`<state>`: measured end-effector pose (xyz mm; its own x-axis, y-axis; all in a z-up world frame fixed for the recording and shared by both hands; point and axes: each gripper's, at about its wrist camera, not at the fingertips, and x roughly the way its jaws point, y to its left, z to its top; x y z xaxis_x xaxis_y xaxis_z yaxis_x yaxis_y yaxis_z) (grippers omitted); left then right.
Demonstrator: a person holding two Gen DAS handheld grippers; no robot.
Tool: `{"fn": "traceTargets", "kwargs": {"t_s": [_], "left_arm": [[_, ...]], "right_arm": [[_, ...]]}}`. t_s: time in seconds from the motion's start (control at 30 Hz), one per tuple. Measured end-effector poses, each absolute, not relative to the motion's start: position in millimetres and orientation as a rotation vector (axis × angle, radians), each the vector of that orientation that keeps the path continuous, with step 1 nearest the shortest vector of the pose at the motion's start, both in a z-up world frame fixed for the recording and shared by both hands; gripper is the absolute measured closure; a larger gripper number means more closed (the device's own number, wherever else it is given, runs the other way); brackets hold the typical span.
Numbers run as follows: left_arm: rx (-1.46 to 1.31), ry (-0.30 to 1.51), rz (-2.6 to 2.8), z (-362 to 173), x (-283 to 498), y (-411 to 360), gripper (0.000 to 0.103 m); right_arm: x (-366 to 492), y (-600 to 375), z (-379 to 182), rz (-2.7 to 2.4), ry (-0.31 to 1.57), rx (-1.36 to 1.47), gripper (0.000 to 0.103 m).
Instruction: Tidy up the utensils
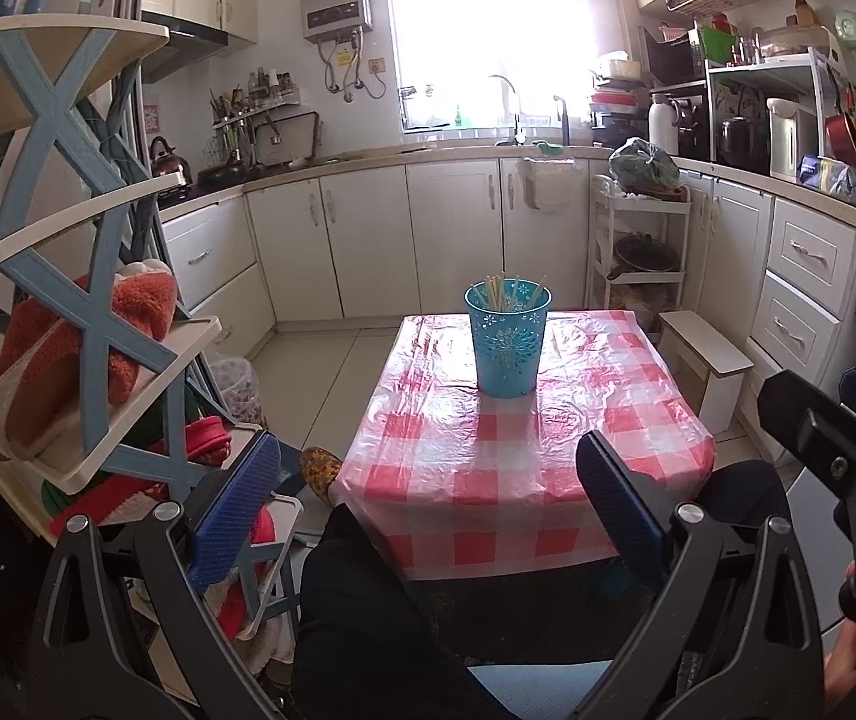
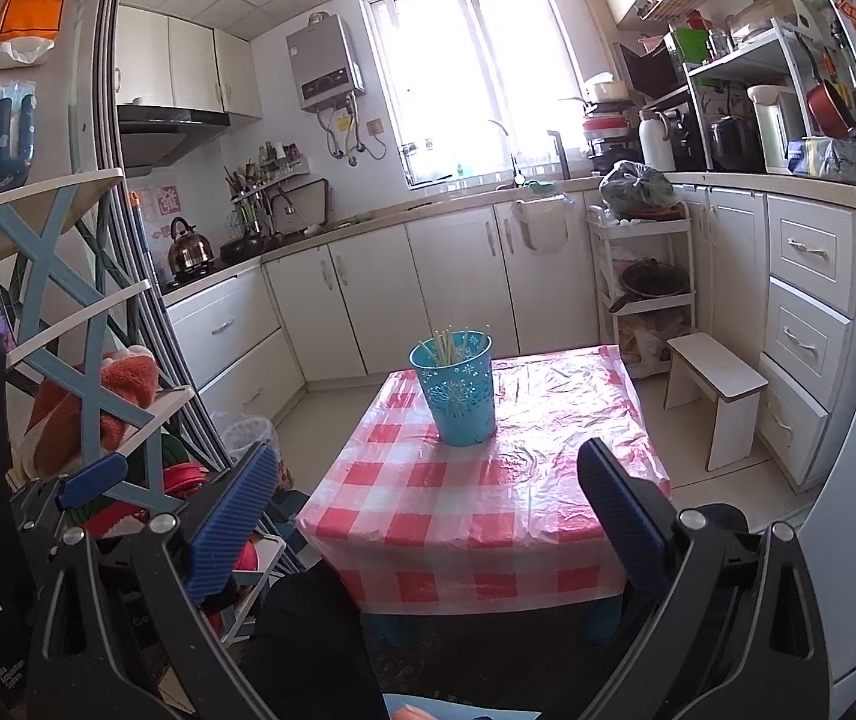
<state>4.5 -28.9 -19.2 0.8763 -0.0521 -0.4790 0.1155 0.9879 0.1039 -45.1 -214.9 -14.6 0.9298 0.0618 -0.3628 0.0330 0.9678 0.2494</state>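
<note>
A turquoise perforated utensil holder (image 1: 507,339) (image 2: 457,387) stands upright on a small table with a red-and-white checked cloth (image 1: 524,456) (image 2: 488,504). Several pale chopsticks (image 1: 509,291) (image 2: 449,345) stand inside it. My left gripper (image 1: 428,492) is open and empty, held back from the table's near edge. My right gripper (image 2: 428,498) is open and empty, also short of the near edge. The right gripper shows at the right edge of the left wrist view (image 1: 830,438).
A blue-and-cream shelf rack (image 1: 86,300) (image 2: 86,348) with slippers stands close on the left. A small white stool (image 1: 707,360) (image 2: 716,390) stands right of the table. White cabinets (image 1: 368,240) line the back and right walls. The person's dark-clothed legs (image 1: 368,600) are below the grippers.
</note>
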Motion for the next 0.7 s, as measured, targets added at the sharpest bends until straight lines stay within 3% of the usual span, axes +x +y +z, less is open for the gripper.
{"fn": "traceTargets", "kwargs": {"t_s": [0.7], "left_arm": [[0.105,0.659,-0.075,-61.9,105.8,-27.0,0.008]], "right_arm": [[48.8,-215.9,-54.5,-0.013,0.582,0.266,0.007]]}}
